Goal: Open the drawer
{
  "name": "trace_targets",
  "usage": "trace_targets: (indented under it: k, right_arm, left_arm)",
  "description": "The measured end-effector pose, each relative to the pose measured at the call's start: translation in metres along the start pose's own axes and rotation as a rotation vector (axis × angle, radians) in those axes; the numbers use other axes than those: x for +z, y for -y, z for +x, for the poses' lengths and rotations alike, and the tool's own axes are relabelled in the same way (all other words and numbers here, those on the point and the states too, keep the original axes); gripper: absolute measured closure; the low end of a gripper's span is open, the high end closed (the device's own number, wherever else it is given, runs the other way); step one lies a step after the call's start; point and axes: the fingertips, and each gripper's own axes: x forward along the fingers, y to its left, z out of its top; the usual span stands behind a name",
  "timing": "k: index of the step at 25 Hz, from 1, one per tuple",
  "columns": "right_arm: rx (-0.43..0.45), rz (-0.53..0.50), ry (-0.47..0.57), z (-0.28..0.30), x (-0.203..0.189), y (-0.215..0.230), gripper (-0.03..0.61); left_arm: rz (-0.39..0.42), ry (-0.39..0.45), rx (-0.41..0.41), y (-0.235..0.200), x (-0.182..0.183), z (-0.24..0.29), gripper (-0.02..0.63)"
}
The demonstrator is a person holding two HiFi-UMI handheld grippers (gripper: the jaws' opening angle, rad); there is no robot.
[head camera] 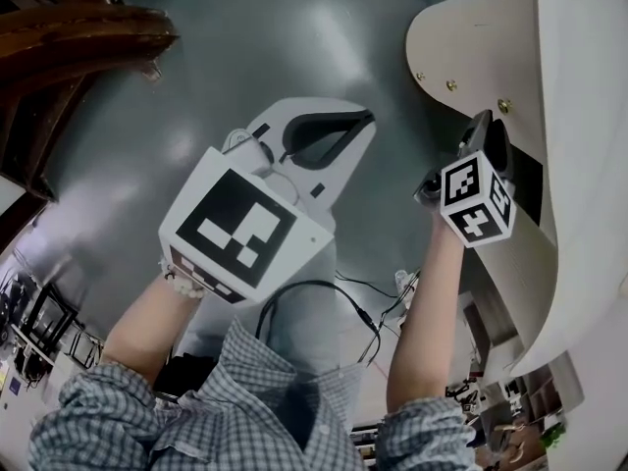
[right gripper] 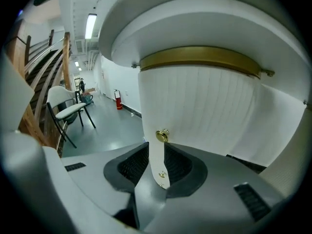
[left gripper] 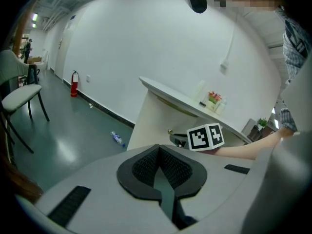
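While the left gripper [head camera: 365, 118] hangs out over the grey floor [head camera: 245, 37] to the left of the curved white cabinet [head camera: 579, 116], its jaws are pressed together with nothing between them, as the left gripper view [left gripper: 158, 150] shows. The right gripper [head camera: 481, 128] is up against the cabinet's rounded side. In the right gripper view [right gripper: 156, 156] its jaws are closed in on the edge of the pale ribbed drawer front [right gripper: 195, 111], with the pads [right gripper: 132, 167] touching the white strip on both sides. A brass knob [right gripper: 162, 135] sits on that edge just beyond the fingertips, and a smaller brass fitting [right gripper: 161, 172] lies between the jaws. A gold band [right gripper: 200, 57] runs round the cabinet above the drawer front, under the overhanging top surface [right gripper: 204, 18]. On the floor well to the left of the cabinet lies a plastic bottle [left gripper: 117, 138], and farther off stands a chair [left gripper: 22, 94].
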Motion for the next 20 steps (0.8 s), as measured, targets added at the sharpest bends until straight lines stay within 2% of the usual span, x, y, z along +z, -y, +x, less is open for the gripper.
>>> trace_targets:
  k: [7, 20]
  right_arm:
    - [-0.016, 0.028, 0.009, 0.014, 0.006, 0.008, 0.480]
    - [-0.010, -0.015, 0.031, 0.015, 0.013, 0.015, 0.500]
  left_arm:
    - [-0.018, 0.001, 0.003, 0.000, -0.002, 0.001, 0.615]
    - [-0.027, 0.003, 0.011, -0.001, -0.002, 0.001, 0.616]
